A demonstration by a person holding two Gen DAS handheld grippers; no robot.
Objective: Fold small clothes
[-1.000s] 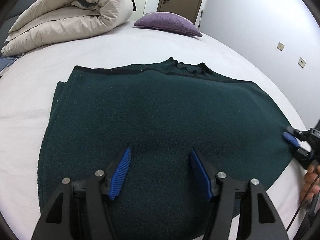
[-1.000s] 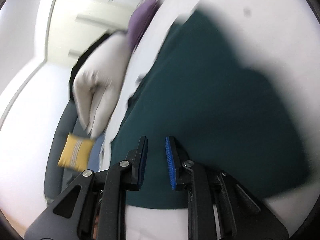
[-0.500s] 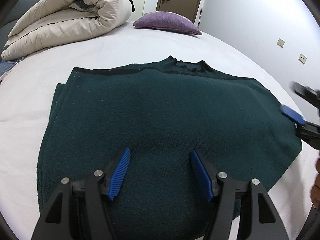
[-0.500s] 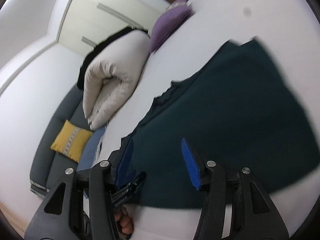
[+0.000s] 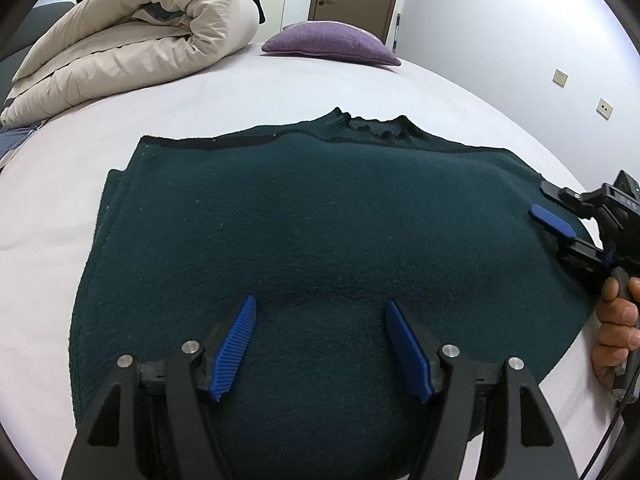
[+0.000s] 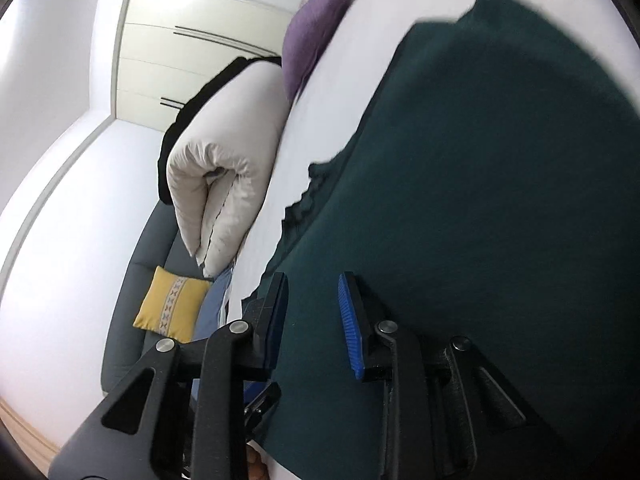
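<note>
A dark green knitted sweater lies flat on the white bed, collar at the far edge, its left side folded in. My left gripper is open and empty, just above the sweater's near part. My right gripper shows in the left wrist view at the sweater's right edge, rolled sideways, fingers apart. In the right wrist view the right gripper is open over the sweater, holding nothing.
A rolled beige duvet lies at the bed's far left. A purple pillow sits at the far end. A grey sofa with a yellow cushion stands beyond the bed. A wall with sockets is on the right.
My right gripper went from nearly shut to open, rose and came down over the sweater's right edge. The left gripper stayed open and barely moved.
</note>
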